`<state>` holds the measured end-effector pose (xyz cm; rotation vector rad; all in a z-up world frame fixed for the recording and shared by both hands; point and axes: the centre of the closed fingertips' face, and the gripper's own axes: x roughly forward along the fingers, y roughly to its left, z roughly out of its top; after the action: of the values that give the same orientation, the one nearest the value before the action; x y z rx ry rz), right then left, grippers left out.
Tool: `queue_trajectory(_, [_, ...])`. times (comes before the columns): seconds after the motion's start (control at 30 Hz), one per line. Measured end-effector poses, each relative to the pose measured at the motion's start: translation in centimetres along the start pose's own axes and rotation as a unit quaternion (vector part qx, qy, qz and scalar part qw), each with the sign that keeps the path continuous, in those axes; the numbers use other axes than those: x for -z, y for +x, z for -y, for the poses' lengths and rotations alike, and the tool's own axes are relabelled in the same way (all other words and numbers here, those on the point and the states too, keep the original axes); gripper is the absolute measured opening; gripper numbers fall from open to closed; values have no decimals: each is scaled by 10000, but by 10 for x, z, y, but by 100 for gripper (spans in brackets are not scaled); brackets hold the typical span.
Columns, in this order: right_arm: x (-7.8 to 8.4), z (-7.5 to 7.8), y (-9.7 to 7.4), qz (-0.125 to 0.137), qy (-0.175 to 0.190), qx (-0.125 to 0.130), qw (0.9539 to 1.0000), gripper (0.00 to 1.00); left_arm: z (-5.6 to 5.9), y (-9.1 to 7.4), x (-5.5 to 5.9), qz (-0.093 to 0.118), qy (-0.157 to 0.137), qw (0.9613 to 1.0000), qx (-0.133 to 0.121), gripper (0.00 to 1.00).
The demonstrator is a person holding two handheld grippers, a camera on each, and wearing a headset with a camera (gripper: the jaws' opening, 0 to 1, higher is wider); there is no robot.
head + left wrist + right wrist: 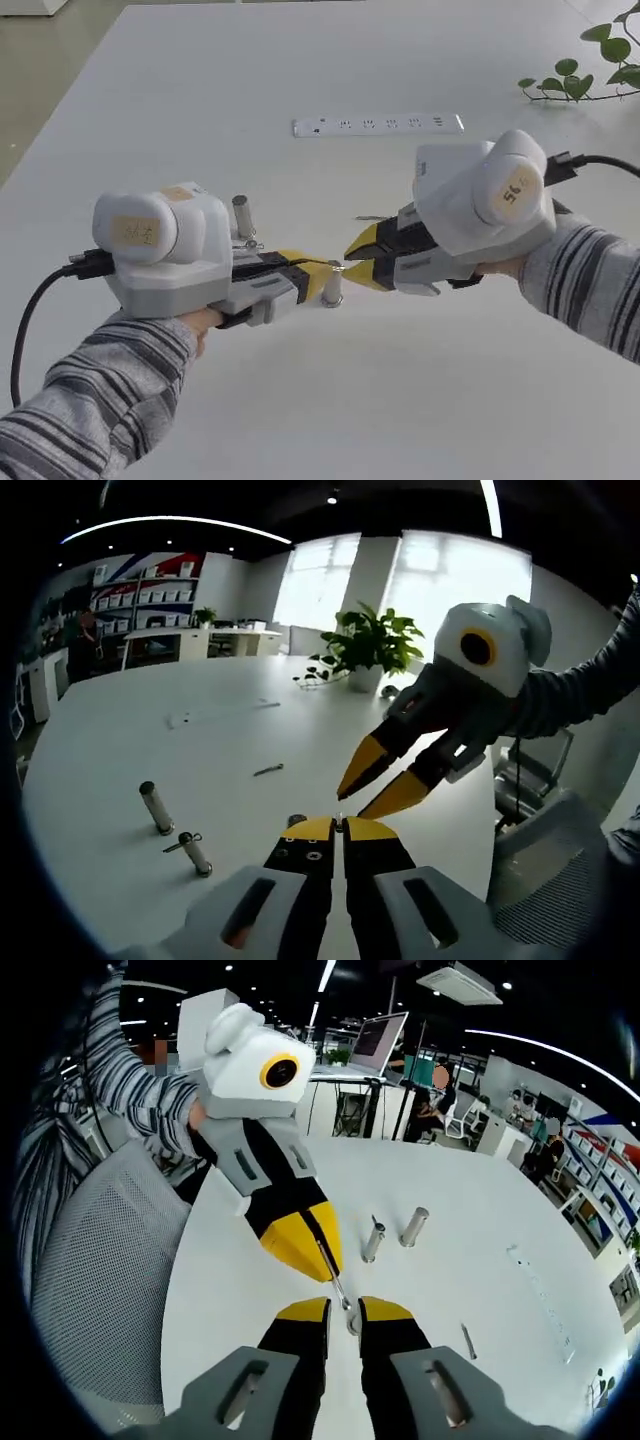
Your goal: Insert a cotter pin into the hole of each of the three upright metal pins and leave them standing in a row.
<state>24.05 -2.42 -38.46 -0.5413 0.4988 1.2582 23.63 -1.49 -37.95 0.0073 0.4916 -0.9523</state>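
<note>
At the centre of a smooth matte white table (300, 60), 2 grippers meet tip to tip. Both have pale grey moulded plastic housings, black jaw arms and yellow wedge-shaped tips.

The left gripper (322, 275) has its jaws together, pinched on a thin silver wire cotter pin (332, 1278). The wire slants down from the tips toward the top of a short upright steel pin (331, 291). Cannot tell whether the wire is in the hole.

The right gripper (347, 262) has its jaws apart. In the right gripper view the short pin's round top sits in the gap between the 2 yellow tips. Contact cannot be told.

Behind the left gripper stand 2 more steel cylinders: a plain polished pin (243, 214), and near it a pin with a wire cotter through its top (196, 853). A spare loose cotter pin (268, 770) lies flat on the table, apart from these.

Farther back lies a long white power strip (378, 125) with a row of sockets. A green leafy trailing plant (590, 72) reaches over the far right edge.

Writing: a tan paper label sits on each housing. The right one looks like 56, handwritten; the left is too faint to read. Grey-and-white striped knit sleeves (90, 400) cover both arms.
</note>
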Motion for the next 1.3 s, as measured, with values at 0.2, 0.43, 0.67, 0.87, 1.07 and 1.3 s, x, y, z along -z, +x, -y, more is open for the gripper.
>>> queue_trajectory(0.2, [6,-7,-2,232,758,-387,9961,10,3,-3,5,16,243,9995,204,0])
queue_trajectory(0.43, [8,-16,-5,633,1602,-750,9822,10,14,-4,1,231,271,9981,509,0])
queue_trajectory(0.67, [5,-23,-10,822,1799,-985,9753,9,26,-6,1,310,246,9960,800,0])
queue_trajectory(0.87, [3,-40,-12,837,1727,-1368,9718,7,32,-8,1,364,172,9945,966,0])
queue_trajectory(1.07, [2,-46,-10,800,1640,-1497,9718,3,38,-10,-1,407,118,9926,1136,0])
queue_trajectory(1.3, [3,-49,-11,766,1556,-1591,9719,1,42,-12,2,358,5,9917,1232,0])
